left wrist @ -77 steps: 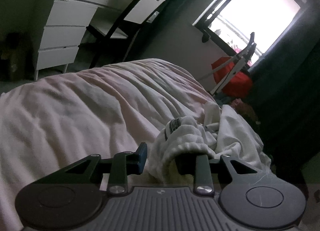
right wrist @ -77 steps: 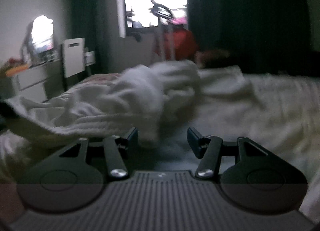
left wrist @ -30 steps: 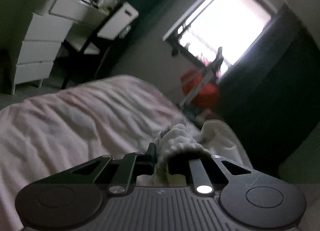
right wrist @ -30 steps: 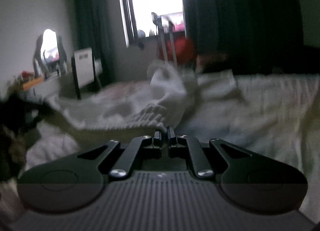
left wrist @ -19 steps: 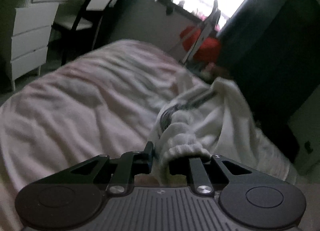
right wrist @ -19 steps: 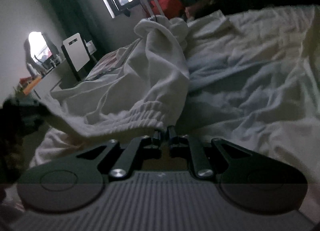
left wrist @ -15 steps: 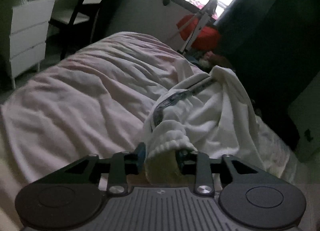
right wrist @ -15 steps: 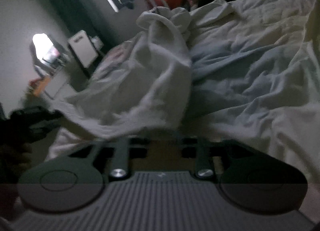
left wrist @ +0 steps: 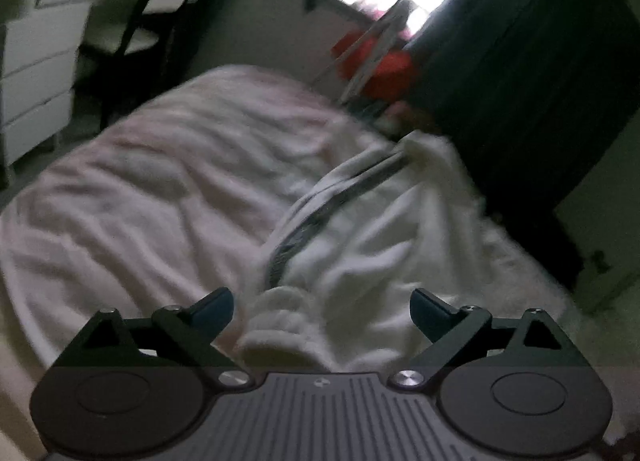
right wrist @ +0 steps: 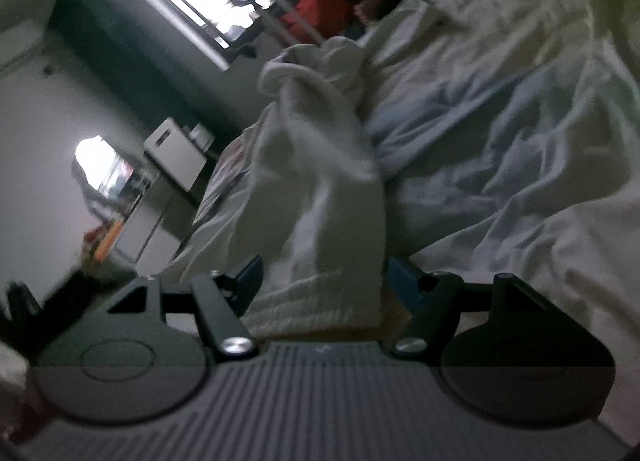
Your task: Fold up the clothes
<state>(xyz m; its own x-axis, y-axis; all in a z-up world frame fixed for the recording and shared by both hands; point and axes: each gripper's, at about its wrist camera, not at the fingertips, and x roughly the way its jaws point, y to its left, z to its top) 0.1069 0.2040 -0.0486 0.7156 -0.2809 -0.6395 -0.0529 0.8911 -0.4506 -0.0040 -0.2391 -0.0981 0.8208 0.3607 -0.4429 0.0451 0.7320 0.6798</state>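
Observation:
A white fleece garment (left wrist: 372, 237) with a dark zip lies rumpled on the bed (left wrist: 152, 181). Its ribbed cuff (left wrist: 280, 325) lies between the fingers of my left gripper (left wrist: 320, 305), which is open and not gripping it. In the right wrist view the same garment (right wrist: 320, 165) runs away from me in a heap. Its ribbed hem (right wrist: 320, 305) lies between the fingers of my right gripper (right wrist: 322, 277), which is open too.
The bed has a pinkish cover and a wrinkled pale sheet (right wrist: 500, 149). White drawers (left wrist: 36, 73) and a dark chair (left wrist: 136, 21) stand at the left. A red item on a stand (left wrist: 376, 57) and dark curtains (left wrist: 500, 61) are by the window.
Both grippers were shut on the garment's ribbed edges a second ago. Both have opened wide and let go, and the garment now lies on the bed.

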